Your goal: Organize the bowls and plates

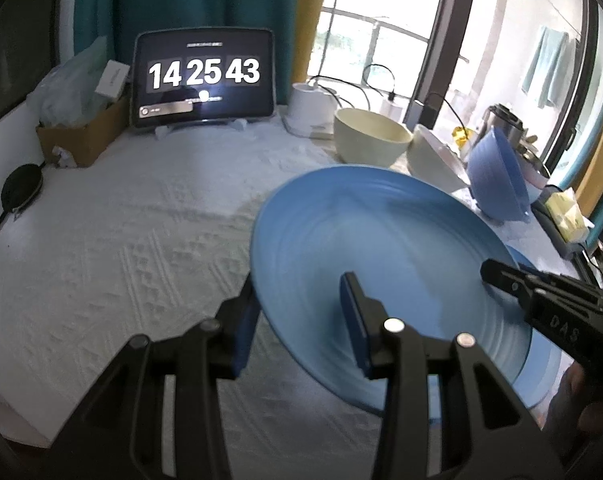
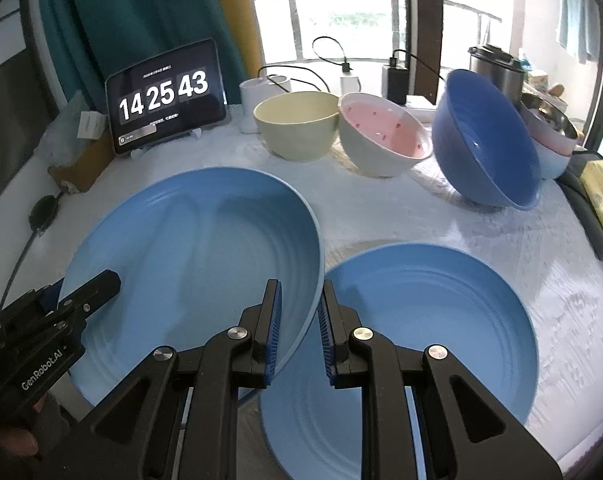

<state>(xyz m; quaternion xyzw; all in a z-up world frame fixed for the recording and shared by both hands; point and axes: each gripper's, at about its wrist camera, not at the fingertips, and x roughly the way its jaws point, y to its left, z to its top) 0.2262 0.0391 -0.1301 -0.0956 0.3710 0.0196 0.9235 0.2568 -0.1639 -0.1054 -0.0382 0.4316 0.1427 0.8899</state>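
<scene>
Both claws straddle the raised blue plate's [image 2: 205, 248] rim: left claw [image 1: 301, 320] and right claw [image 2: 299, 332] unclenched (gaps show), above the second plate [image 2: 441, 320] on the table [image 2: 381, 212].

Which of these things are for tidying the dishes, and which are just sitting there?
For the job:
raised blue plate, with both grippers at its rim
flat blue plate
cream bowl
pink bowl
dark blue bowl
left gripper
right gripper

Just lying about:
clock tablet
cardboard box
steel pot
chargers and cables
</scene>
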